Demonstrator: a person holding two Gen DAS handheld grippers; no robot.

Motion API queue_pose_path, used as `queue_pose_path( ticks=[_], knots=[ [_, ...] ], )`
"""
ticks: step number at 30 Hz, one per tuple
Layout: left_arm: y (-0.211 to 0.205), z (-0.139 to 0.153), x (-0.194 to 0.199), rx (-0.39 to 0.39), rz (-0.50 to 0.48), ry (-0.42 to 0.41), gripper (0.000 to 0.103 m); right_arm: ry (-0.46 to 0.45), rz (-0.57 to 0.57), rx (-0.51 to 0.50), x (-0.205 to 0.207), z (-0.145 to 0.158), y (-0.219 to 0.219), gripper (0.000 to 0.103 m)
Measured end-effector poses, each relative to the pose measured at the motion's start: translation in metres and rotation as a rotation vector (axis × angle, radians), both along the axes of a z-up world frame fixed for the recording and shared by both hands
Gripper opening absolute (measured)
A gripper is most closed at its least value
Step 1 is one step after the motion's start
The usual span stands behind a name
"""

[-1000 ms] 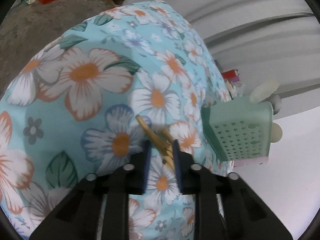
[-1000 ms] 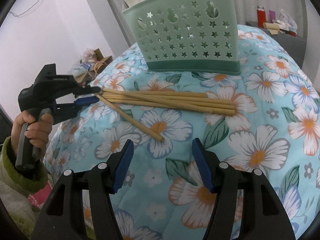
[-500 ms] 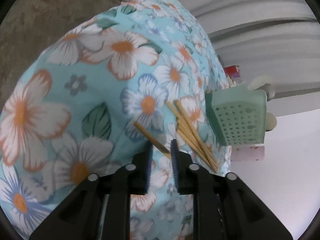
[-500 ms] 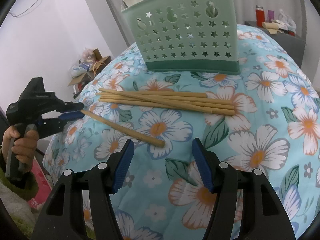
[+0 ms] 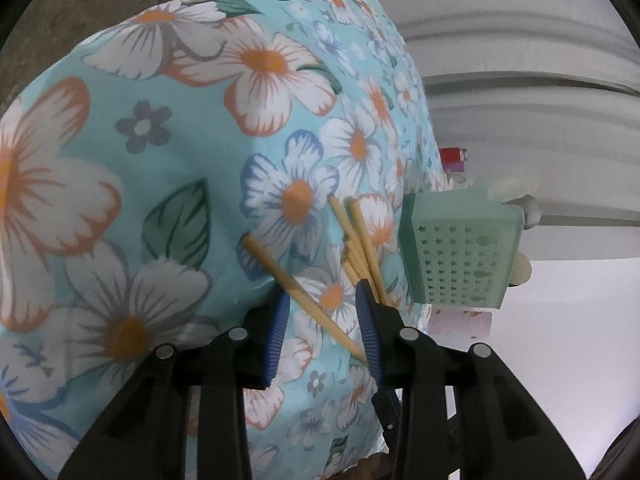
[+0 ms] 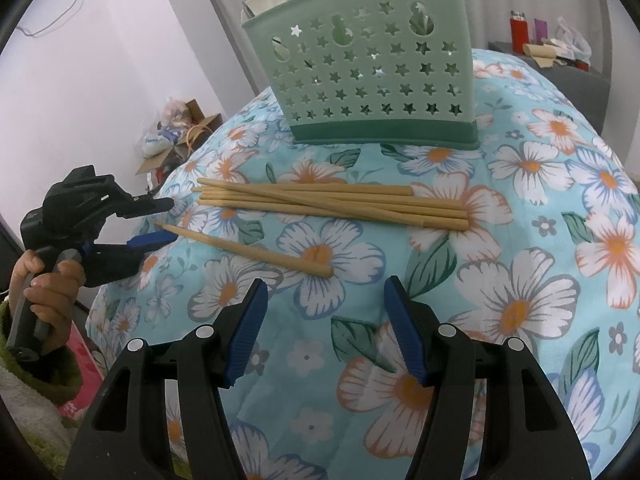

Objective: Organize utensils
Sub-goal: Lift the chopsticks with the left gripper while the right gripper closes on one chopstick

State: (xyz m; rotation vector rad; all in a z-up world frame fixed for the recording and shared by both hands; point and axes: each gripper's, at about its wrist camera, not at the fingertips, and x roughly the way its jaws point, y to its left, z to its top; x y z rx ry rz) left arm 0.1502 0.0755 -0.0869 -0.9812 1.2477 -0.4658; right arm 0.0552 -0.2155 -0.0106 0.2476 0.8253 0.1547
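Observation:
A single wooden chopstick (image 6: 248,249) lies on the floral cloth, apart from a bundle of several chopsticks (image 6: 332,203) behind it. A green star-punched utensil holder (image 6: 372,80) stands upright at the back. My left gripper (image 5: 322,328) is open, its blue pads either side of the single chopstick's thin end (image 5: 304,300), not clamping it. In the right wrist view the left gripper (image 6: 160,220) sits at the cloth's left edge. My right gripper (image 6: 324,328) is open and empty, just in front of the single chopstick's thick end.
The floral cloth (image 6: 520,280) covers a rounded table. A cardboard box and bags (image 6: 176,136) lie on the floor at the left. A red bottle (image 6: 517,28) and clutter stand on a grey shelf at the back right.
My left gripper has opened and let go of the single chopstick, which now lies pulled away from the bundle. The right gripper has not moved.

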Motion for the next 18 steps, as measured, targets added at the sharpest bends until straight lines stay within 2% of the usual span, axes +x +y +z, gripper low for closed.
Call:
queue_pose_path(
  ticks=[2,8,18],
  knots=[
    [-0.0018,-0.0011,0.0008,0.003,0.005,-0.005,0.03,-0.001,-0.001,-0.002,-0.0002,0.0005,-0.0002,0.058],
    [-0.0023,-0.0085,0.0044,0.023,0.017,0.014,0.014,-0.007,-0.004,-0.006,-0.0013,0.0004,0.0012,0.058],
    [-0.0009,-0.0087,0.001,0.029,0.028,-0.013,0.014,-0.013,-0.005,-0.006,-0.0016,0.0004,0.0006,0.058]
  ],
)
